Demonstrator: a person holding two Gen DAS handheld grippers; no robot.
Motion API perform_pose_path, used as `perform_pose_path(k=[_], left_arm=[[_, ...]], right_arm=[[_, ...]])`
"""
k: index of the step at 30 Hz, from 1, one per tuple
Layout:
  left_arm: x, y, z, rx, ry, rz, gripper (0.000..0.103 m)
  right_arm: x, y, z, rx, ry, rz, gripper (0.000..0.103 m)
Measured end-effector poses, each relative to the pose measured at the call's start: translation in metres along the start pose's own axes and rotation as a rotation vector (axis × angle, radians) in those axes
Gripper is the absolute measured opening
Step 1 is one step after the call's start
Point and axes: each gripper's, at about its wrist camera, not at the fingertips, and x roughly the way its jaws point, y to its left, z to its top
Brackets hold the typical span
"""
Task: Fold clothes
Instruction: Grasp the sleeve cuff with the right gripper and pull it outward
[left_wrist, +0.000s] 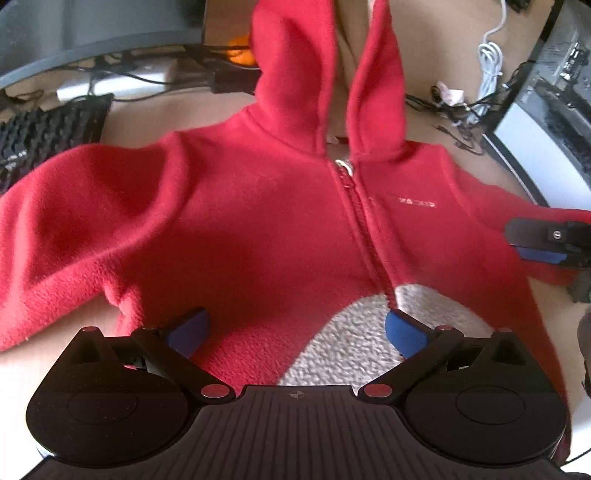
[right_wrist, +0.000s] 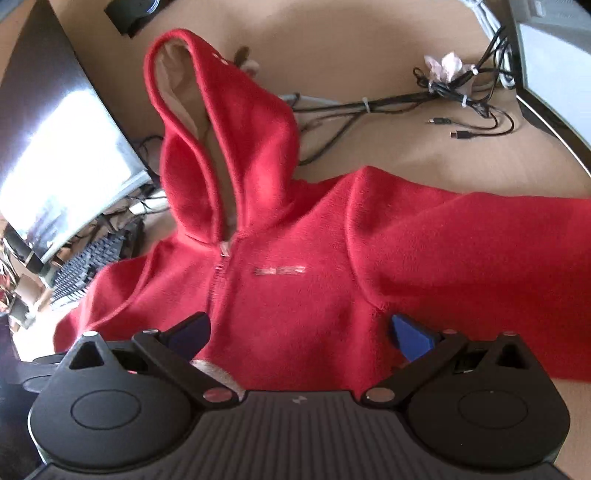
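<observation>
— Where's the hoodie (left_wrist: 258, 221)?
— Flat on the desk (right_wrist: 369, 55), front up, sleeves out to both sides, hood (right_wrist: 221, 147) pointing away from the grippers.
— Left gripper (left_wrist: 295, 332)?
— Over the hem, fingers spread to either side of the zipper's (left_wrist: 365, 229) lower end.
— Right gripper (right_wrist: 301, 334)?
— Over the chest, just inside one sleeve.
— Beyond it?
— Keyboard (left_wrist: 44, 136) behind one sleeve; cables (right_wrist: 424, 99) behind the other, next to the hood.
</observation>
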Motion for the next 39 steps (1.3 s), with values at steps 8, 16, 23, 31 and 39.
perform_pose_path(k=[8, 16, 23, 31, 39], left_arm=[[0.01, -0.027, -0.009, 0.082, 0.002, 0.142, 0.103], [0.008, -0.021, -0.007, 0.128, 0.044, 0.099, 0.103], [0.003, -0.015, -0.016, 0.163, 0.024, 0.078, 0.103], [-0.002, -0.017, -0.023, 0.156, -0.006, 0.099, 0.103], [-0.002, -0.02, -0.024, 0.143, -0.008, 0.117, 0.103]], right_arm=[[0.005, -0.022, -0.003, -0.006, 0.017, 0.08, 0.103], [0.005, -0.012, -0.014, -0.027, -0.012, 0.029, 0.103], [0.012, 0.015, -0.024, -0.117, -0.052, -0.115, 0.103], [-0.059, 0.009, -0.026, -0.057, -0.208, -0.321, 0.103], [-0.119, -0.04, -0.055, 0.124, -0.311, -0.607, 0.103]])
